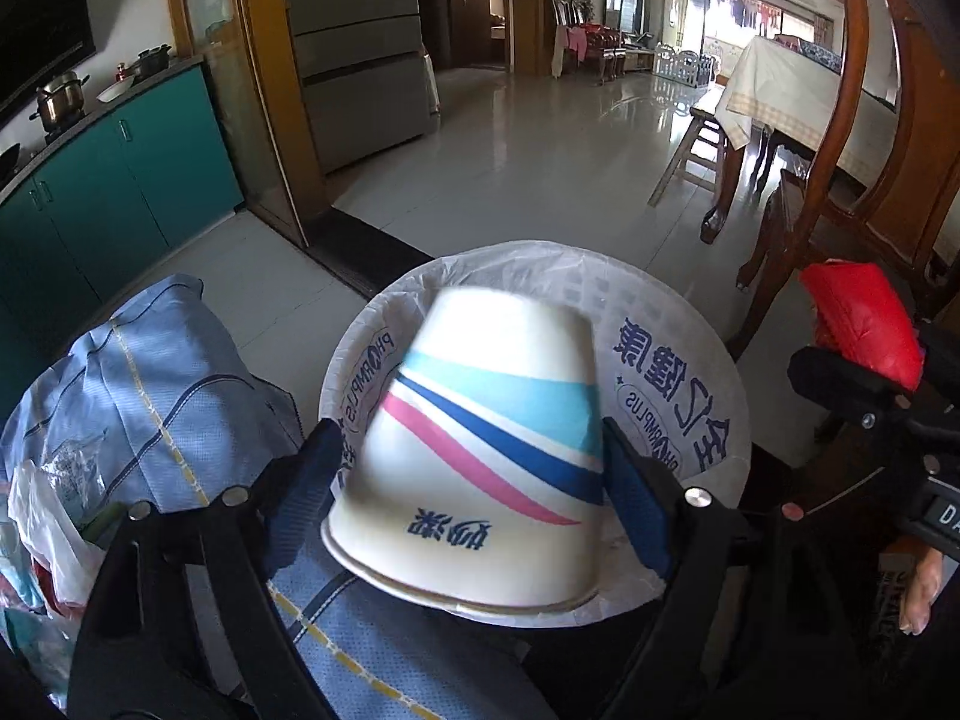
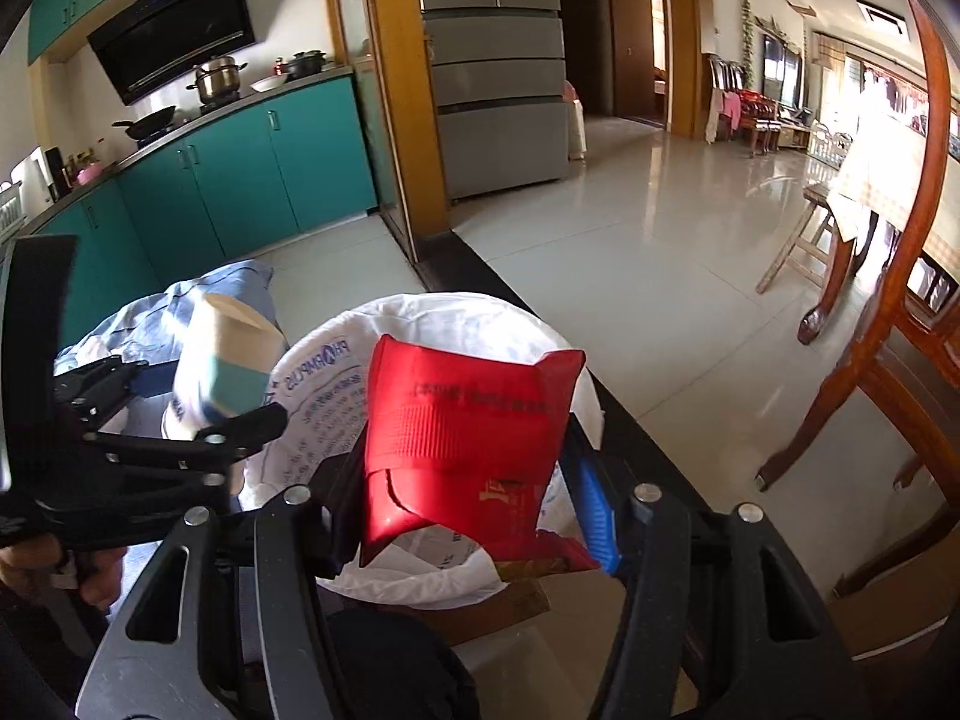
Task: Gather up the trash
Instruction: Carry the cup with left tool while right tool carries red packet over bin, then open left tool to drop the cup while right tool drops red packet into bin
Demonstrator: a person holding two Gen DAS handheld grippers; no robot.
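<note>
Left gripper (image 1: 474, 474) clamps a paper cup (image 1: 480, 450), blue pads on both side walls. Cup is inverted, base pointing away from the camera, rolled rim near the camera, tilted. It sits over the mouth of the white-lined bin (image 1: 690, 360); liner rim shows around the cup on the left, far and right sides. Cup vs liner contact: can't tell.

Right gripper (image 2: 474, 468) is closed on a red wrapper (image 2: 468, 432), pinched at both side edges, lower left corner torn. Wrapper hangs above the bin's near rim, liner (image 2: 432, 324) visible behind and below it.

The two grippers are side by side, near each other. Left one shows at the left edge of the right wrist view; right one shows at the right edge of the left view.

Blue cloth bag (image 1: 156, 384) is just beside the bin on the left. Wooden chair (image 1: 864, 138) stands close on the right. Open tiled floor (image 2: 648, 252) beyond the bin; teal cabinets (image 2: 252, 174) and fridge (image 2: 498, 84) well apart.
</note>
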